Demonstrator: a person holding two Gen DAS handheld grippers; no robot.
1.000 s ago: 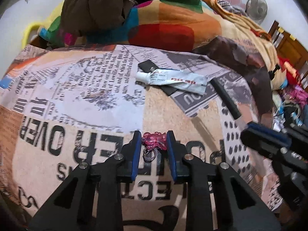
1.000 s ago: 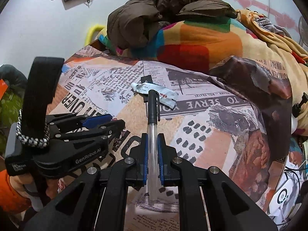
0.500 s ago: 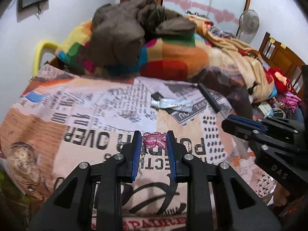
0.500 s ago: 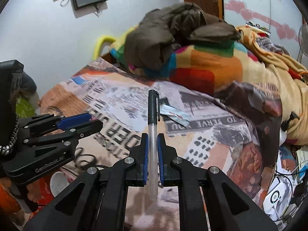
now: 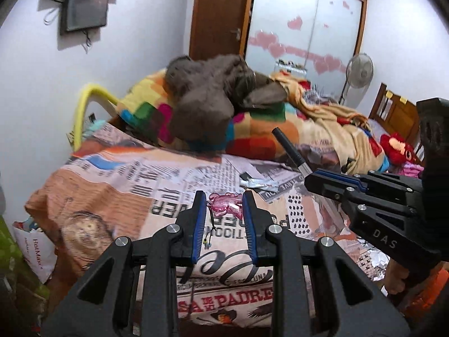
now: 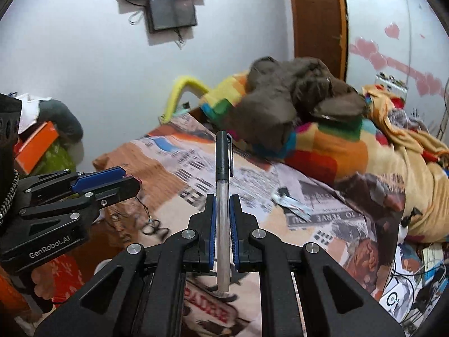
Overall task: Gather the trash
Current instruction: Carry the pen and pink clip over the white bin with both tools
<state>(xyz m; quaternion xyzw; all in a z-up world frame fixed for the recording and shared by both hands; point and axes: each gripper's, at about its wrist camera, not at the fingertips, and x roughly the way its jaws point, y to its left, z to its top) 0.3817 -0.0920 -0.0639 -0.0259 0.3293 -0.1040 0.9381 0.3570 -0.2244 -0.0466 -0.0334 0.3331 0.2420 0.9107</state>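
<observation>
The left gripper [image 5: 224, 206] is clamped on a pink trinket [image 5: 224, 204], a thin cord with a small bead hanging below it, and is held clear above the bed [image 5: 118, 185]. The right gripper [image 6: 222, 206] is closed on a pen [image 6: 223, 185], whose black cap points forward past the jaws. 1 crumpled white tube [image 5: 259, 183] lies on the newspaper-print sheet, near the colourful blanket [image 5: 261, 137].
</observation>
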